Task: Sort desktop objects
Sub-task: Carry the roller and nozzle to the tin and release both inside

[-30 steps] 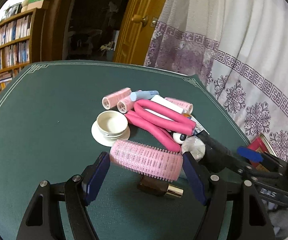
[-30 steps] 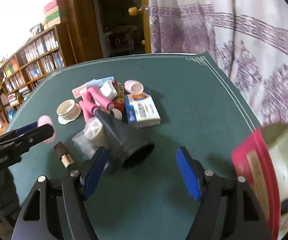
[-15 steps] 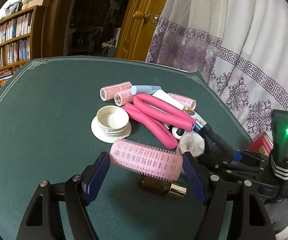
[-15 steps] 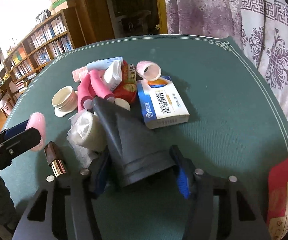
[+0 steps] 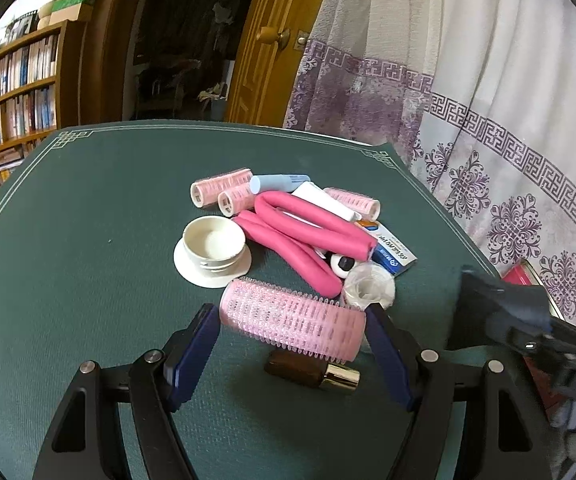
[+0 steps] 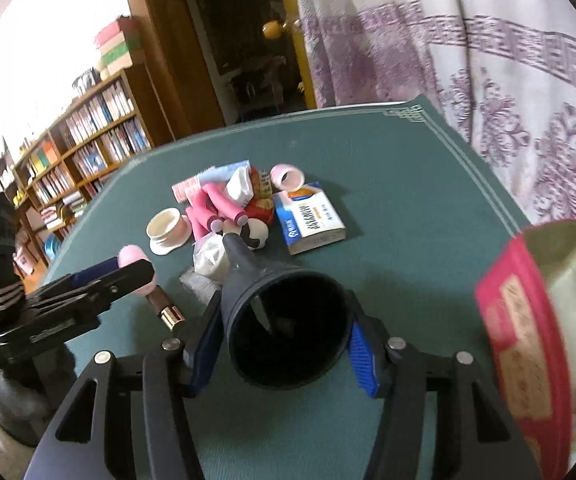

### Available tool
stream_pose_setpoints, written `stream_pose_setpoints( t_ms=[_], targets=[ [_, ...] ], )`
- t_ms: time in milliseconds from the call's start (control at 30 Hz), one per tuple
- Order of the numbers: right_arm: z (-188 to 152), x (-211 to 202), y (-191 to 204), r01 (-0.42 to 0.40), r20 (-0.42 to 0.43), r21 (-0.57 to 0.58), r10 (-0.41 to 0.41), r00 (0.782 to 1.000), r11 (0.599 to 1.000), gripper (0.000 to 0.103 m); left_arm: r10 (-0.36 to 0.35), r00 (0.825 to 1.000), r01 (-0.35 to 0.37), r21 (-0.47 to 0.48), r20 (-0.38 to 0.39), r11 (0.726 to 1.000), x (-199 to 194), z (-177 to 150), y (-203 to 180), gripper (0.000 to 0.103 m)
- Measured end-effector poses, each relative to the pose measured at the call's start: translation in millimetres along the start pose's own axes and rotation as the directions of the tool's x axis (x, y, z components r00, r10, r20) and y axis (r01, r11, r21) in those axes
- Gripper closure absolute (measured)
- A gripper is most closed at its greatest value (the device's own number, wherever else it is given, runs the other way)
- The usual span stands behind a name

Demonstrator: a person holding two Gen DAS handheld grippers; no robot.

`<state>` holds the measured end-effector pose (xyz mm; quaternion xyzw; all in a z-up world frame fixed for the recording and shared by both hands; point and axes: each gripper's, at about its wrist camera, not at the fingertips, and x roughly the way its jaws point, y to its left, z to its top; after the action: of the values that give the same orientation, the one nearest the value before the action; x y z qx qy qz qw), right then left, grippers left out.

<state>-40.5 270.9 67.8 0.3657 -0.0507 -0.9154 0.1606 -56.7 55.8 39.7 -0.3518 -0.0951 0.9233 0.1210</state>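
Observation:
My left gripper (image 5: 291, 322) is shut on a large pink hair roller (image 5: 292, 323), held above the green table (image 5: 88, 240). My right gripper (image 6: 286, 338) is shut on a black funnel (image 6: 284, 320), lifted off the table with its wide mouth toward the camera; the funnel also shows at the right of the left wrist view (image 5: 499, 304). The pile holds pink foam rods (image 5: 307, 232), small pink rollers (image 5: 224, 188), a white jar on its lid (image 5: 212, 246), a blue-white box (image 6: 311, 220), a plastic-wrapped roll (image 5: 369, 290) and a brown bottle with a gold cap (image 5: 313, 370).
A red tin with an open lid (image 6: 539, 332) sits at the table's right edge. A curtain (image 5: 487, 100) hangs to the right. A bookshelf (image 5: 8, 92) and a doorway stand behind the table. The left gripper (image 6: 100, 280) shows in the right wrist view.
My right gripper closed on the black funnel and lifted it away from the pile toward the right. My left gripper kept holding the pink roller, nearly still.

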Motion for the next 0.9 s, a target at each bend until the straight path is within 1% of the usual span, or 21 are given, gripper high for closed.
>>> stream_pose_setpoints(
  t_ms=[167,267,367,500,667,800,900],
  targets=[
    [-3.8,-34.3,-13.2,0.008,0.059,0.049,-0.011,0.998,0.999,0.044,-0.019,1.0,0.019,0.012,0.011,1.0,-8.9,2.5,-14.6,0.027],
    [-5.9,-58.9,-26.2,0.032,0.104,0.077,-0.04,0.994,0.997,0.043,-0.031,0.999,0.03,0.049,0.016,0.998,-14.7,2.1,-31.9,0.027],
    [-9.2,-85.0,-45.2,0.069,0.151,0.117,-0.087,0.985,0.991,0.044,-0.049,0.999,0.048,0.087,0.011,0.995,-19.0,-0.4,-52.2,0.027],
    [-14.6,-115.7,-75.8,0.158,0.201,0.171,-0.191,0.961,0.972,0.043,-0.078,0.997,0.077,0.131,0.001,0.988,-22.9,-3.2,-80.4,0.027],
    [-23.8,-137.3,-119.6,0.258,0.209,0.249,-0.312,0.927,0.933,0.043,-0.107,0.994,0.107,0.198,-0.01,0.974,-26.5,-7.3,-118.2,0.027],
    [-31.8,-146.1,-147.9,0.302,0.207,0.292,-0.368,0.906,0.907,0.043,-0.128,0.992,0.129,0.246,-0.018,0.961,-28.4,-9.4,-146.1,0.027],
    [-35.3,-149.1,-156.6,0.333,0.209,0.299,-0.402,0.892,0.894,0.043,-0.143,0.989,0.145,0.273,-0.025,0.951,-29.1,-9.8,-163.2,0.027]
  ],
)
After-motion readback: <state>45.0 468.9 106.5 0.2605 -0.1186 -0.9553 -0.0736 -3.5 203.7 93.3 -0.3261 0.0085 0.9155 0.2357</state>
